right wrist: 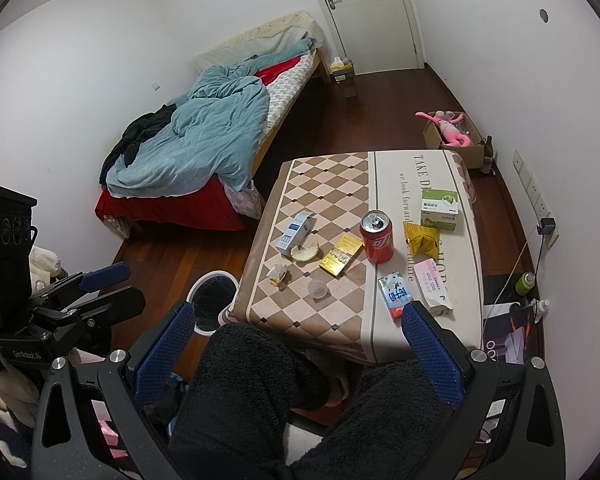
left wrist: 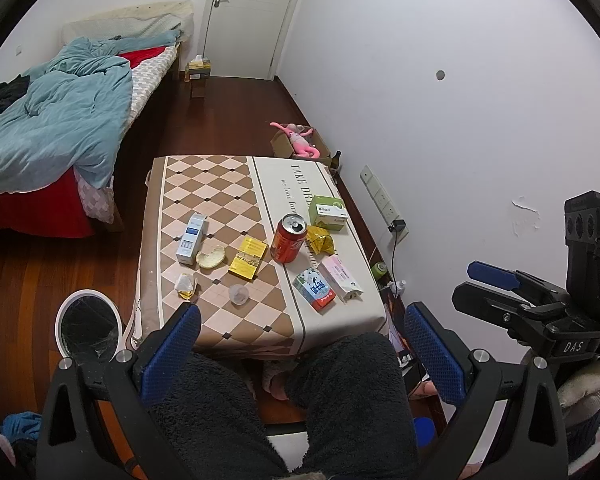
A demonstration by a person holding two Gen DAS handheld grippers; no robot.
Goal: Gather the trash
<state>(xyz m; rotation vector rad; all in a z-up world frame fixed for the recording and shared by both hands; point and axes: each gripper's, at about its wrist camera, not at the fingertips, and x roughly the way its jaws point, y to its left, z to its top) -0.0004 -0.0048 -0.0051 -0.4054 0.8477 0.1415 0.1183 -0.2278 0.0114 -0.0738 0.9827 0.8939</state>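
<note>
Left wrist view: left gripper (left wrist: 300, 344) at bottom centre, jaws spread wide, nothing between them; below it the person's dark fleece trousers. Table (left wrist: 228, 332) with checkered cloth at frame centre. On it: red can (left wrist: 289, 239) upright, blue-white box (left wrist: 192, 239) to its left, bread piece (left wrist: 211, 256) touching that box, yellow box (left wrist: 248, 258), green box (left wrist: 327, 211), yellow wrapper (left wrist: 320, 240) just beside the can, milk carton (left wrist: 314, 286), pink-white pack (left wrist: 340, 276). White bin (left wrist: 87, 326) with black liner at lower left, on the floor beside the table. Right gripper (left wrist: 496, 280) at right edge, jaws narrowly parted, empty. Right wrist view: right gripper (right wrist: 298, 344) bottom centre, jaws wide, empty. Same bin (right wrist: 214, 304) left of the table; can (right wrist: 376, 237) at centre.
</note>
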